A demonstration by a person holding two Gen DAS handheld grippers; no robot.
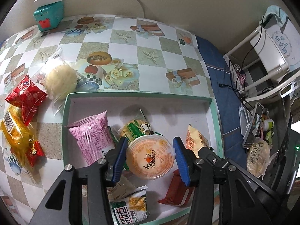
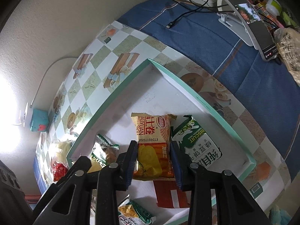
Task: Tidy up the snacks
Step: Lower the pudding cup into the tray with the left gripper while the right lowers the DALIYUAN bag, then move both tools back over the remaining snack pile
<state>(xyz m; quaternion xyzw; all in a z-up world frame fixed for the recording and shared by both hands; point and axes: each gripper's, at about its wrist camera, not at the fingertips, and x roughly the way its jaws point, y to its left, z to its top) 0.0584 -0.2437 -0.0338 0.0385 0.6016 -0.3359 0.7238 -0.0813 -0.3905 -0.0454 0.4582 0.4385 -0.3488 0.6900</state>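
A mint-rimmed white box lies on the tablecloth and holds several snacks. My left gripper hangs over it, its blue pads against both sides of an orange jelly cup, which sits tilted above a green cracker pack. A pink packet lies to its left and a red packet below it. In the right wrist view my right gripper straddles a yellow egg-roll packet that lies flat in the box, pads just clear of its edges. A green biscuit pack lies beside it.
Outside the box on the left lie a round bread in clear wrap, red packets and a yellow bag. A teal box stands at the table's back. On the blue cloth to the right are a phone on a stand and cables.
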